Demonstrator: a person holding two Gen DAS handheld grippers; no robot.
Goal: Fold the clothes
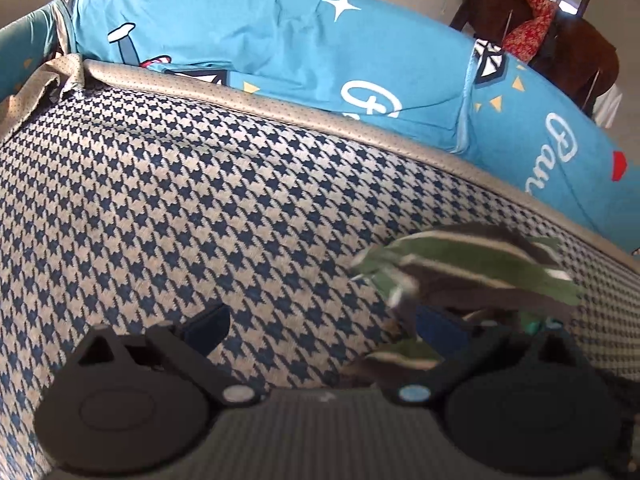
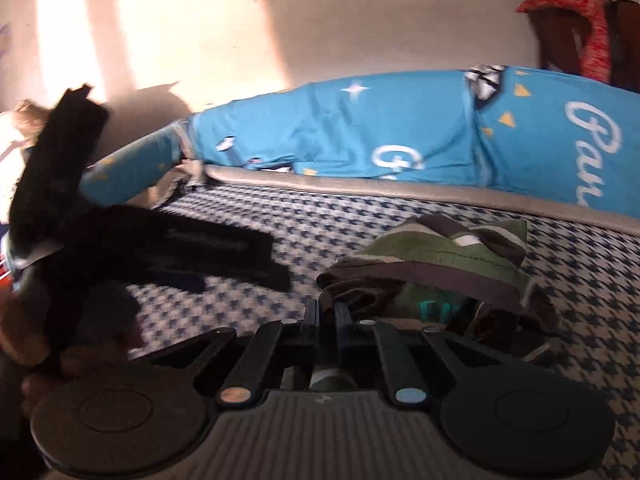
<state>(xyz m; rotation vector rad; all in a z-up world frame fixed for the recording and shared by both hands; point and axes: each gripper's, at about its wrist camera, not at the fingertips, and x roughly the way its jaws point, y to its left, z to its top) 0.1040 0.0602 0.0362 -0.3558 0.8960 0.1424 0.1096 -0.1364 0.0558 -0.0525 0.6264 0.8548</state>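
A green, brown and white striped garment lies bunched on the houndstooth bed cover. My left gripper is open and holds nothing, its fingers wide apart; the bunched cloth lies against its right finger. In the right wrist view the striped garment sits just ahead and to the right. My right gripper has its fingers close together, pinching the garment's brown near edge. The left gripper appears there at the left, over the cover, with a hand behind it.
A bright blue sheet with white stars and script runs along the far side of the bed, behind a grey piped edge. Dark wooden furniture with a red cloth stands at the far right. A sunlit wall is behind.
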